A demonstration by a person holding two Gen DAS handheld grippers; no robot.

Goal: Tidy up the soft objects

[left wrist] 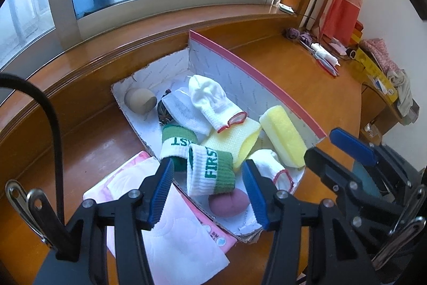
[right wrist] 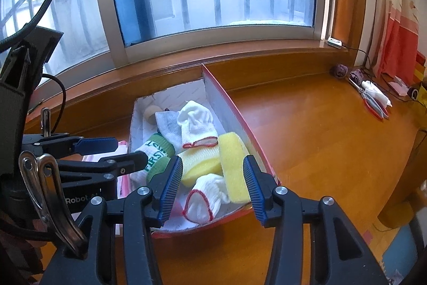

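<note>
Both grippers hang above an open cardboard box point(left wrist: 149, 136) that sits on a wooden table point(right wrist: 320, 124) under the window. The left gripper point(left wrist: 208, 191) has its blue pads apart with nothing pinched between them; it hovers over the near end of the box. The right gripper point(right wrist: 213, 186) is likewise spread, empty, above the box's near corner.

Inside the box I count the soft things. Two green-and-white wristbands point(left wrist: 210, 170) printed "FIRST", one lying partly over the other. Two white gloves with red-stitched cuffs: one glove point(left wrist: 210, 100) toward the middle, the second glove point(left wrist: 269, 167) near the front edge. Two yellow sponges: a thick block sponge point(left wrist: 283, 135) against the tall right wall, and a flatter mesh-covered sponge point(left wrist: 234, 140) beside it. One white-and-grey sock point(left wrist: 181, 108) lies under the middle glove. One purplish round cushion-like lump point(left wrist: 229, 203) sits at the near end, one beige ball point(left wrist: 140, 100) in the far corner, and one dark object beside it, mostly hidden, so I cannot tell what it is.

Outside the box, touching its left wall, lies one pink-and-white tissue pack point(left wrist: 173, 231). Far right on the table are two purple yarn balls point(right wrist: 339, 70).
</note>
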